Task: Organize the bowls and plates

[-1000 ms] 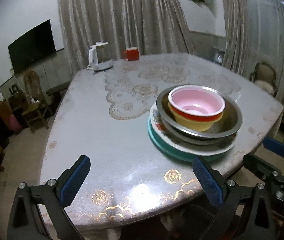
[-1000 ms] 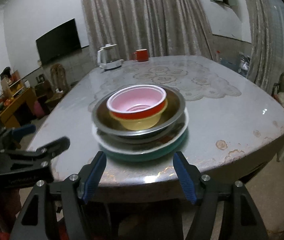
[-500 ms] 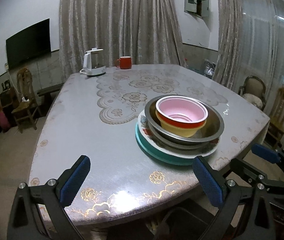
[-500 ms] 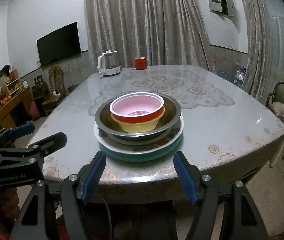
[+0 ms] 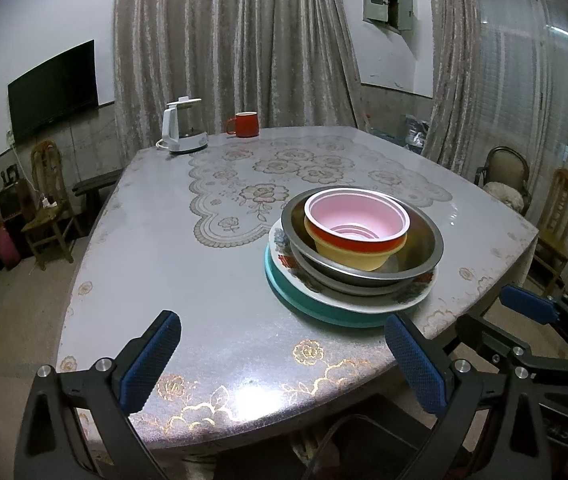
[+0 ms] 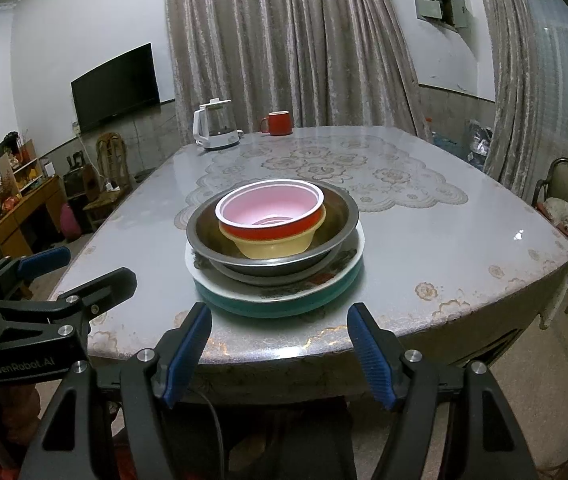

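Looks like the wrap-up: the stack sits near the table's [image 6: 424, 240] front edge, red-and-pink plastic bowl [image 6: 270, 210] in a yellow bowl [image 6: 280, 246], inside a shiny steel bowl [image 6: 336, 212], on a floral plate [image 6: 348, 258] over a teal plate [image 6: 284, 306]. Left gripper [image 5: 284, 364] and right gripper [image 6: 280, 356] hover spread wide, empty. Next, probably just backing off.
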Available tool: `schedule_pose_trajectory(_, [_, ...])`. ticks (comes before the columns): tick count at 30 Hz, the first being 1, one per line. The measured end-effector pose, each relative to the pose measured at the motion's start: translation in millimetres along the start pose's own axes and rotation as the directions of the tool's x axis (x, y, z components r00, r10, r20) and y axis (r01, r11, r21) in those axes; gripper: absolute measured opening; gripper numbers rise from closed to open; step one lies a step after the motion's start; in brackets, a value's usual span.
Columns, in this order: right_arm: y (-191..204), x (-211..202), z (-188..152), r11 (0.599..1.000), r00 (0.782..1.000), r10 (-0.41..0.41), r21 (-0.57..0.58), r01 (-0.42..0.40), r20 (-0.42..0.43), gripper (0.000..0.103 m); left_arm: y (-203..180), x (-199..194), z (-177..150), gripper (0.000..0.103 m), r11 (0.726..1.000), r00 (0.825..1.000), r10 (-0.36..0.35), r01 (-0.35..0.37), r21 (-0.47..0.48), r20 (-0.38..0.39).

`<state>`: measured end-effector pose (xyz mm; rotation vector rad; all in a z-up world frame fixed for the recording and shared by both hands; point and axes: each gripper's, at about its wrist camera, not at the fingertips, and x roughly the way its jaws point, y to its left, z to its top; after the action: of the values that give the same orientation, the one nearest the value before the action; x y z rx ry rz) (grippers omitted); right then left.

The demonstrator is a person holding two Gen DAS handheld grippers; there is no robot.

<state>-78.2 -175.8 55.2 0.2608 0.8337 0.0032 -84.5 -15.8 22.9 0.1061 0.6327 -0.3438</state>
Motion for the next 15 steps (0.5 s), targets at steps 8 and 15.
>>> schedule_pose_trajectory(8, [1.2, 0.5, 0.3, 1.000, 1.000, 0.002, -0.001, -0.002, -0.002, 0.071, 1.5, 2.4, 0.3, 0.103, 1.000, 1.000, 0.007, -0.007, -0.008, -0.013])
schedule_pose_trajectory(15, [0.7, 1.3, 0.3, 1.000, 1.000, 0.003, 0.002, -0.003, -0.004, 0.072, 1.7, 4.4, 0.1, 0.103, 1.000, 1.000, 0.016, -0.016, -0.010, -0.015])
